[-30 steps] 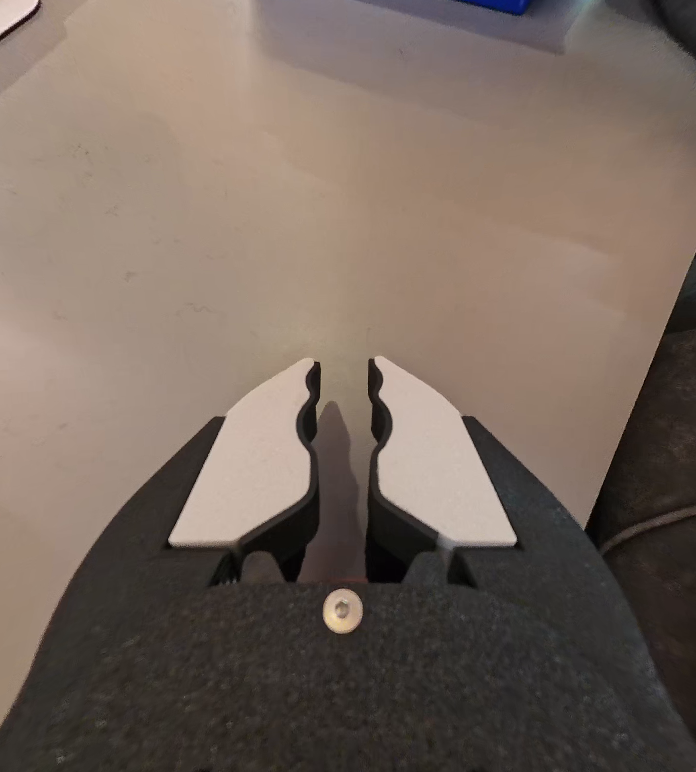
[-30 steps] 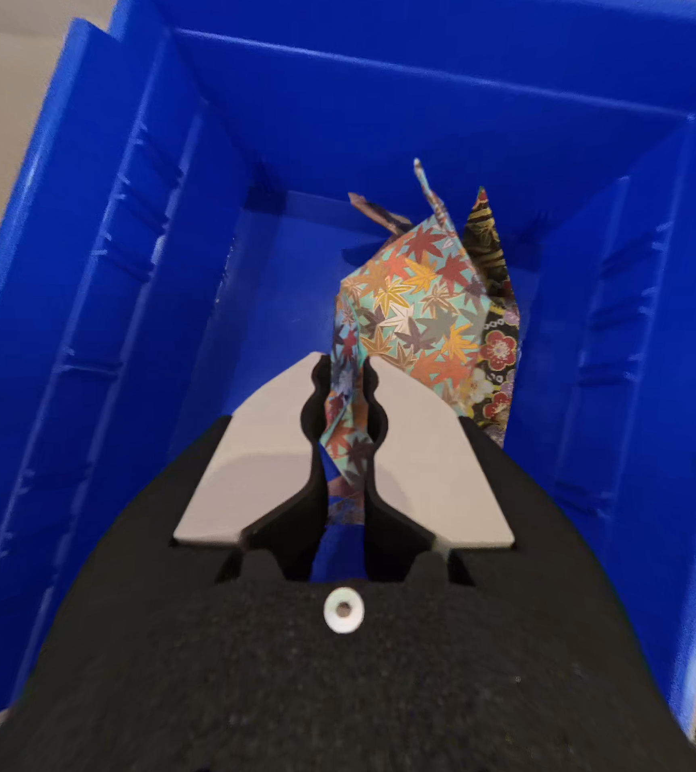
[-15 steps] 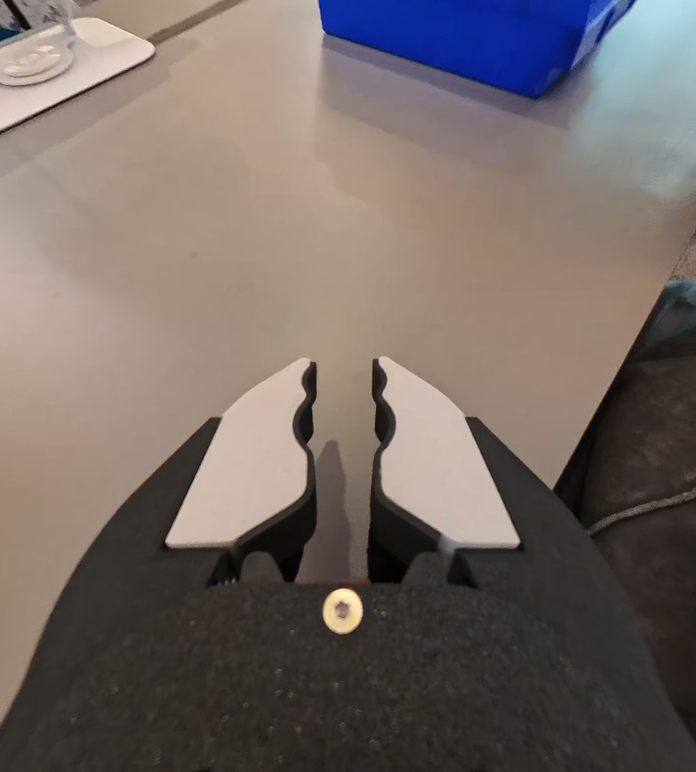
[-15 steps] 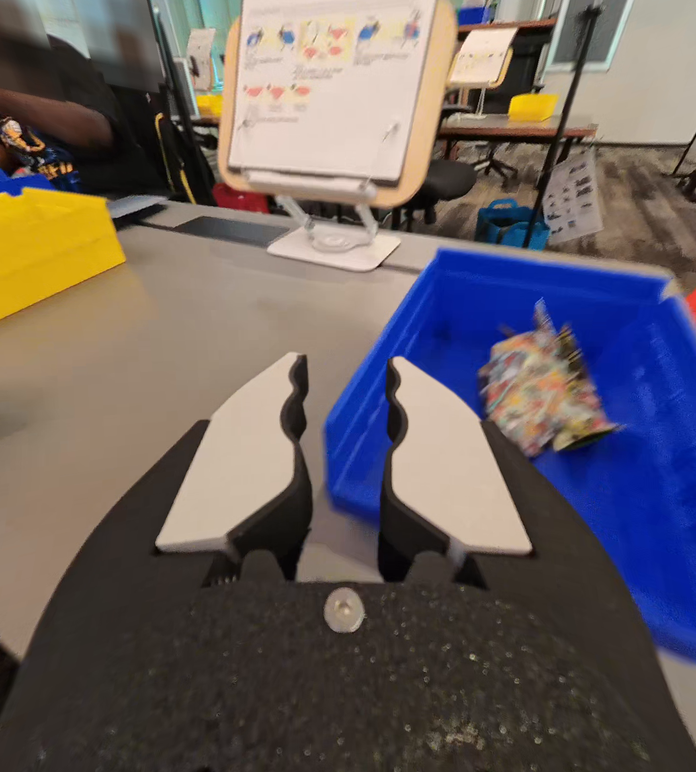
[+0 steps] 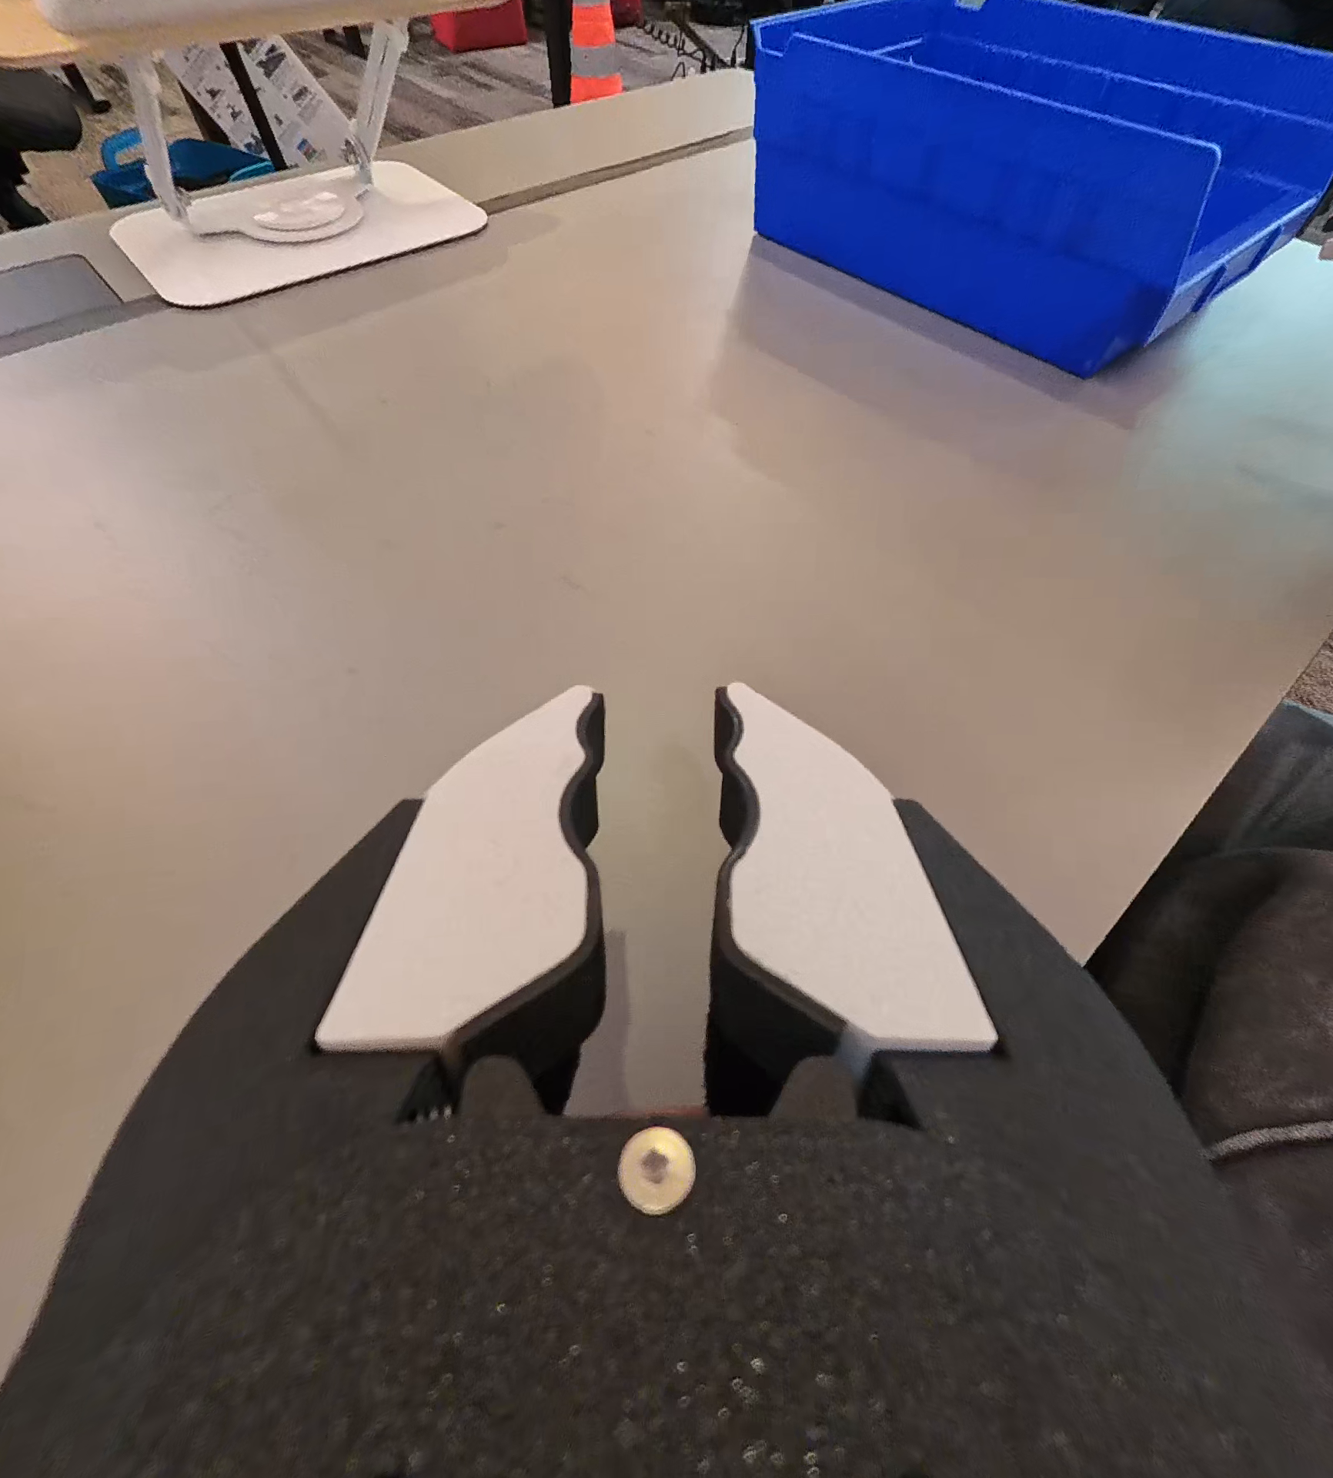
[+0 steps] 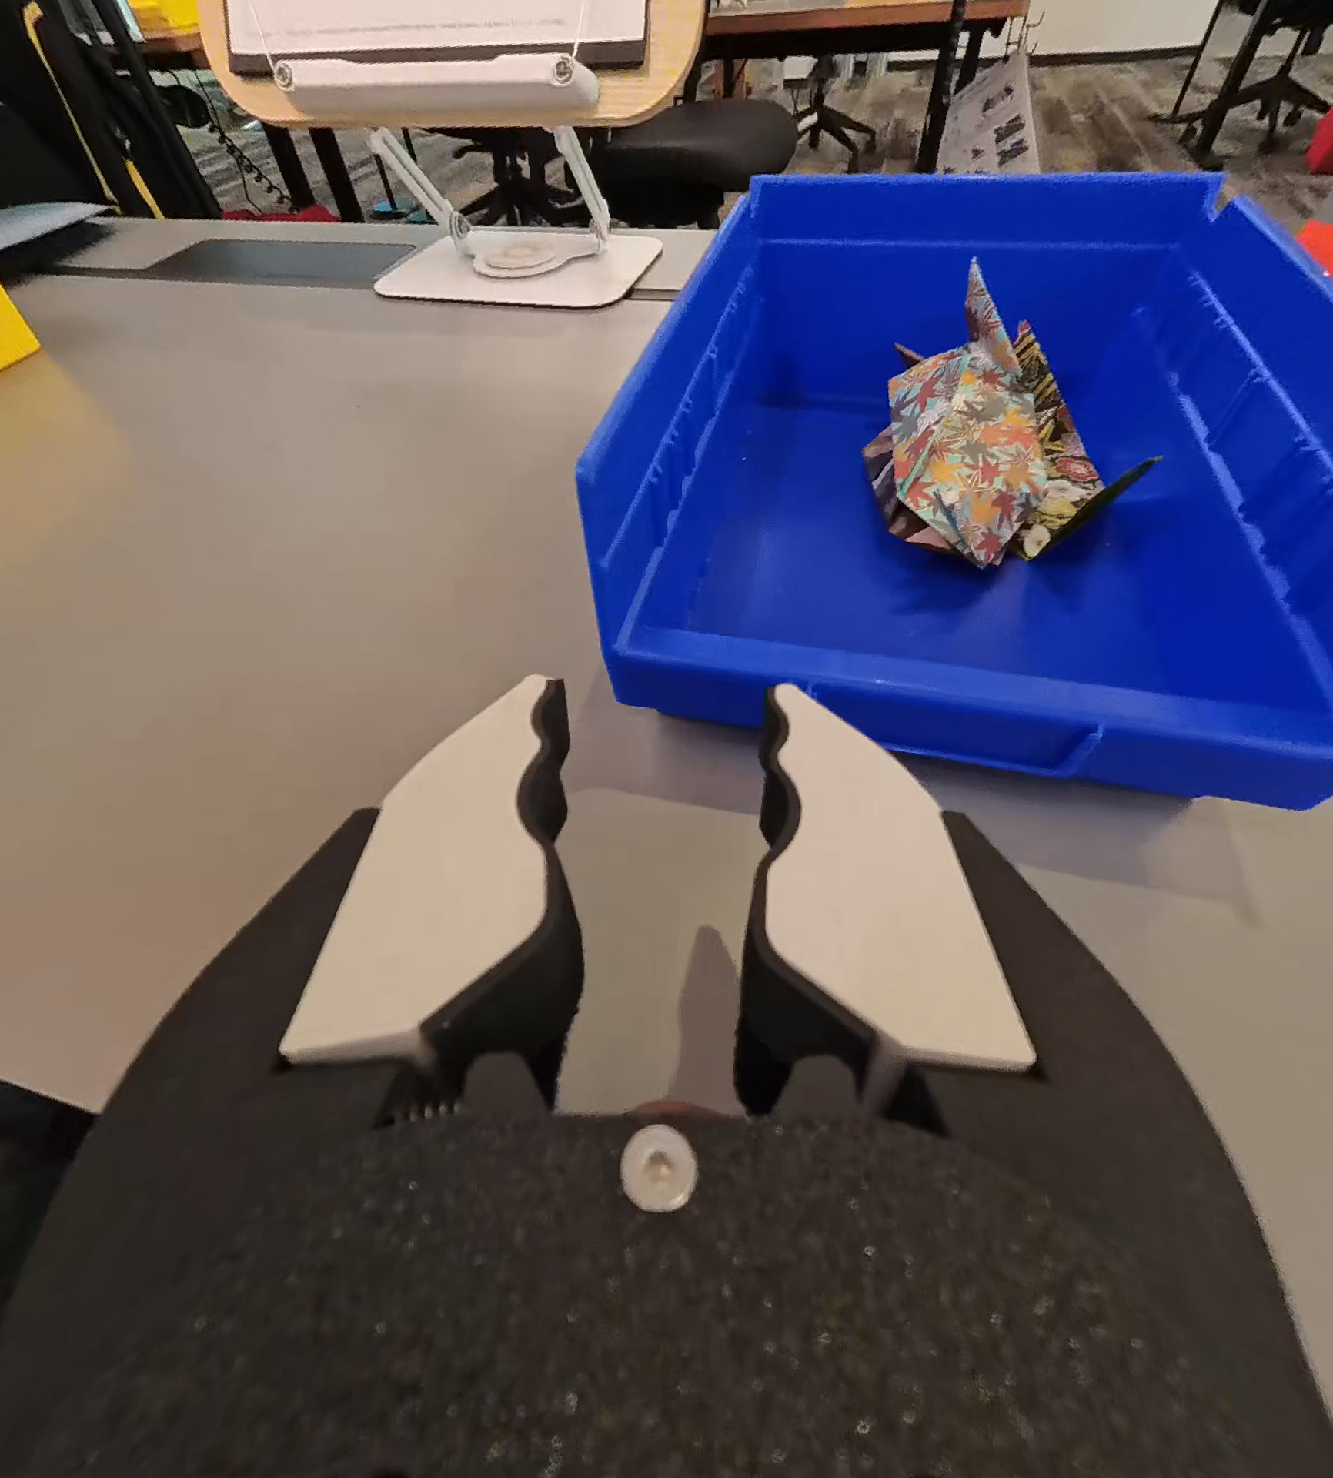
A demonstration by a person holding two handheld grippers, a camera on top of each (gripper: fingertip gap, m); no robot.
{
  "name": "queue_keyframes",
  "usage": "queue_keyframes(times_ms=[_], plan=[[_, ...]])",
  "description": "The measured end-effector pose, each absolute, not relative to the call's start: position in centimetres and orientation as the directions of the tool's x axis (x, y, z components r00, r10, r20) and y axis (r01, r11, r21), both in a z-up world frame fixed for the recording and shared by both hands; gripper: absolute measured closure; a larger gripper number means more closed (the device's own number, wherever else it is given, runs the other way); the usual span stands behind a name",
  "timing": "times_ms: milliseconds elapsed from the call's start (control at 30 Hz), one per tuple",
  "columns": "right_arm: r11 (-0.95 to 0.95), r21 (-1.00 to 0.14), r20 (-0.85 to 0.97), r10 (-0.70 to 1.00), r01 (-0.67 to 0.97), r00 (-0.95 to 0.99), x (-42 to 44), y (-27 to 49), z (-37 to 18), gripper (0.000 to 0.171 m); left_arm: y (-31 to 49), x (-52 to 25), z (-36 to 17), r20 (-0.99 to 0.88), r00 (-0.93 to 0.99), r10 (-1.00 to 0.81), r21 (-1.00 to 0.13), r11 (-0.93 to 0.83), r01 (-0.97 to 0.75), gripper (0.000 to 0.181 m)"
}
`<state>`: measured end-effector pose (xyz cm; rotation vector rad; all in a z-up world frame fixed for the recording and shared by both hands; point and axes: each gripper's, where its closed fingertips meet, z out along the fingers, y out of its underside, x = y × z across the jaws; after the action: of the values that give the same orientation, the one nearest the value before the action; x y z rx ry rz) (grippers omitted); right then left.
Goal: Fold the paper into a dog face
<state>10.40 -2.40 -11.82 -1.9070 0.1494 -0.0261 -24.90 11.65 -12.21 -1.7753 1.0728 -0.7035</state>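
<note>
Left wrist view
Left tongs (image 5: pixel 659 704): slightly parted, empty, over bare bench (image 5: pixel 327 560).
Blue bin (image 5: pixel 1007 200): ahead-right, contents hidden.

Right wrist view
Right tongs (image 6: pixel 663 704): wider apart, empty.
Folded patterned paper (image 6: pixel 967 456): inside blue bin (image 6: pixel 847 680), ahead-right.
Risk: reaching over the bin wall may crush folds.

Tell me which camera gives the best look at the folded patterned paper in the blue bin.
The right wrist view. It looks down into the blue bin, so the folded patterned paper lying on the bin floor is in plain sight. The left wrist view shows only the bin's outer walls; the paper is hidden there.
</note>
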Motion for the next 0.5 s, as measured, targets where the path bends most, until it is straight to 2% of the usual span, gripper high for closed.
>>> queue_keyframes(times_ms=[233,333,400,433,500], plan=[[-0.329,-0.942,-0.06,-0.022,-0.064,0.998,8.3,-1.1,-12.0,0.127,11.6,-25.6,-11.7,0.0,0.453,-0.892,-0.917,-0.18,-0.355,0.146],[-0.34,-0.938,-0.07,0.008,-0.063,0.997,7.4,-0.6,-12.1,0.127,12.5,-28.7,-8.0,0.033,0.469,-0.883,-0.944,-0.182,-0.277,0.137],[-0.342,-0.939,-0.03,0.009,-0.025,1.0,7.3,-0.5,-12.2,0.127,14.4,-32.5,-5.3,0.105,0.503,-0.858,-0.942,-0.248,-0.226,0.133],[-0.35,-0.937,-0.017,0.009,-0.013,1.0,7.3,-0.5,-12.3,0.127,16.0,-34.7,-4.6,0.143,0.545,-0.826,-0.924,-0.309,-0.225,0.125],[-0.346,-0.938,-0.018,0.017,-0.011,1.0,7.2,-0.5,-12.3,0.127,20.7,-39.7,-5.5,0.11,0.682,-0.723,-0.841,-0.434,-0.324,0.095]])
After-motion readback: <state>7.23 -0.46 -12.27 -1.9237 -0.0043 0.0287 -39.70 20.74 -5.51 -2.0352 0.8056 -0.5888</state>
